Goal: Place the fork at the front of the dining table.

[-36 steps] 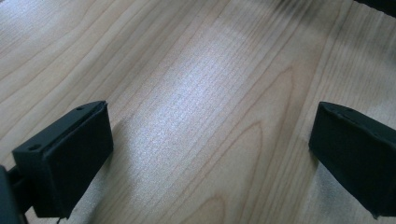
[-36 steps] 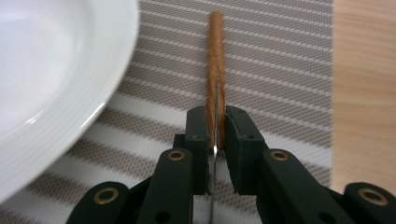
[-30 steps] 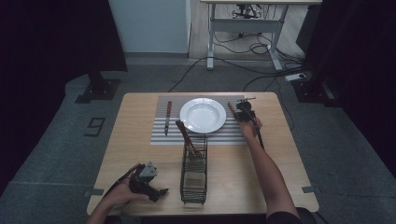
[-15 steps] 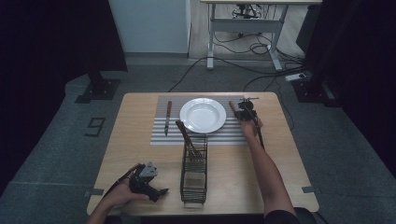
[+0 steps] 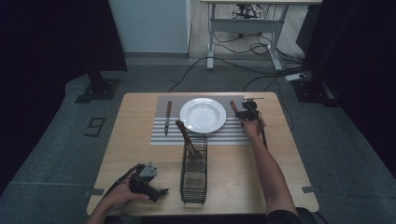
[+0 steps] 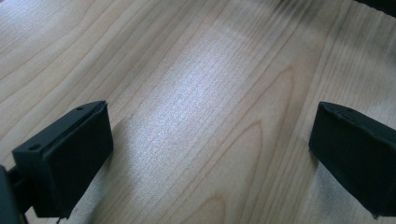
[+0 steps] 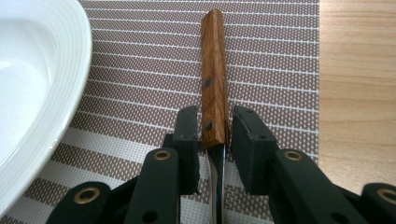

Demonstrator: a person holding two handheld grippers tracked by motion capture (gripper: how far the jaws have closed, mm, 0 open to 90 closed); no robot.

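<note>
In the right gripper view, the right gripper point(image 7: 215, 135) is seen with its jaws just eased apart, slim gaps flanking the wooden-handled utensil point(image 7: 214, 79) lying on the striped placemat point(image 7: 280, 70) beside the white plate point(image 7: 32, 79). From the high view, the left gripper point(image 5: 145, 179), jaws wide apart, is seen near the wire basket point(image 5: 194, 175).

Count: 1 white plate point(image 5: 202, 115); 1 striped placemat point(image 5: 161, 136); 1 wire cutlery basket point(image 5: 194, 175); 2 wood-handled utensils on the mat, a knife left of plate point(image 5: 167, 117) and another right of it point(image 7: 214, 79); further wooden handles in basket point(image 5: 187, 137), number unclear; 2 grippers, left gripper point(image 5: 161, 192), right gripper point(image 7: 214, 135)
</note>
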